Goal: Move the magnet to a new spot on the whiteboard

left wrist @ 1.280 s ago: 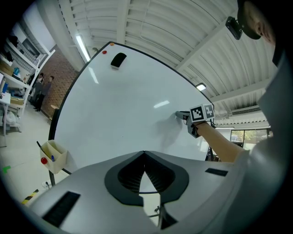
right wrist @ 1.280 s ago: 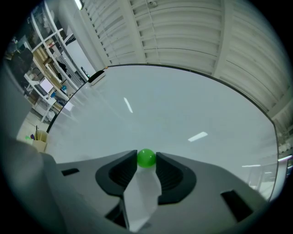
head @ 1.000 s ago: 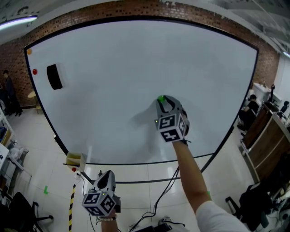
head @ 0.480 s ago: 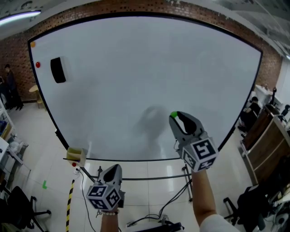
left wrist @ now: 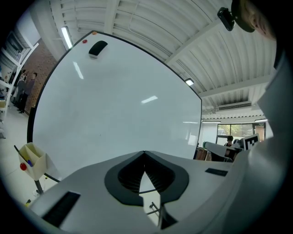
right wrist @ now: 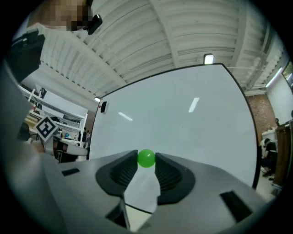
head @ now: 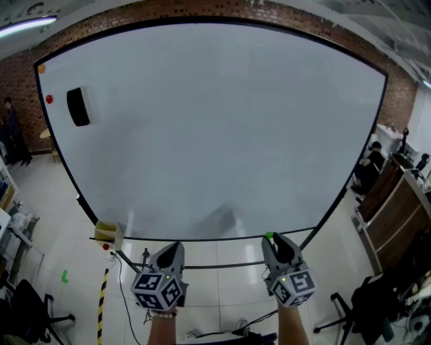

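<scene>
Pinching the green magnet (right wrist: pixel 146 158) clear of the whiteboard (head: pixel 215 121), the right gripper (head: pixel 271 240) has yet to replant it (left gripper (head: pixel 176 246) idle, jaws together).

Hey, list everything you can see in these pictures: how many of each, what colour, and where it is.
whiteboard: one, white with a black frame, fills the middle of the head view
eraser: one, black, upper left of the board
red magnet: one, red, on the board just left of the eraser
orange magnet: one, orange, top left corner of the board
green magnet: one, green, off the board, between the right gripper's jaws
marker holder: one, pale yellow, at the board's lower left corner
brick wall: one, red-brown, behind the board
left gripper: one, grey, low left, jaws together, empty
right gripper: one, grey, low right, shut on the green magnet
</scene>
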{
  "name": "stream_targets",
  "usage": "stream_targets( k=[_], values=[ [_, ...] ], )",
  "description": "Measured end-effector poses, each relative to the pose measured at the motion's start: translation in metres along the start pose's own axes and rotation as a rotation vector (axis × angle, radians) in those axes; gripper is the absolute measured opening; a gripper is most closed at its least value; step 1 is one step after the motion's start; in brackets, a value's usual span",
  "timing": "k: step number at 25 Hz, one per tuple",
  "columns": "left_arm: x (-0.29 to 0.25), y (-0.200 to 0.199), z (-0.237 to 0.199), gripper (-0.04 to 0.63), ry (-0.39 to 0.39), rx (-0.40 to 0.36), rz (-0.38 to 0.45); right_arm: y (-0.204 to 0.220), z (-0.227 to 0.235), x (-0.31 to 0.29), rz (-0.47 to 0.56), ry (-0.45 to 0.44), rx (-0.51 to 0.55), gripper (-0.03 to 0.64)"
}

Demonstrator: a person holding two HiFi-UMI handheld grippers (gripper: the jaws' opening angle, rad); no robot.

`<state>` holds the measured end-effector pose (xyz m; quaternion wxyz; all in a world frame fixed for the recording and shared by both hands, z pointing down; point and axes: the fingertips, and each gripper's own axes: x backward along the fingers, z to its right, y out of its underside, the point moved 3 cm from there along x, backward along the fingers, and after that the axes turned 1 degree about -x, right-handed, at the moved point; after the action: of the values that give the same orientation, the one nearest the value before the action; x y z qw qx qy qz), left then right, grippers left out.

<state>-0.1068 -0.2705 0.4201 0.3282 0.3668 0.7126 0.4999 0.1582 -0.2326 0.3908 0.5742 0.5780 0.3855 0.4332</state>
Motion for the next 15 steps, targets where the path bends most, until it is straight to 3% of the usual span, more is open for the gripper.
stream_targets(
  k=[5, 15],
  values=[
    [-0.007, 0.003, 0.008, -0.006, 0.000, -0.032, -0.013, 0.037, 0.003, 0.022, -0.056, 0.022, -0.123, 0.130],
    [-0.010, 0.017, 0.016, -0.006, 0.000, -0.022, -0.038, 0.010, 0.002, 0.023, -0.023, -0.008, -0.101, 0.130]
  ],
)
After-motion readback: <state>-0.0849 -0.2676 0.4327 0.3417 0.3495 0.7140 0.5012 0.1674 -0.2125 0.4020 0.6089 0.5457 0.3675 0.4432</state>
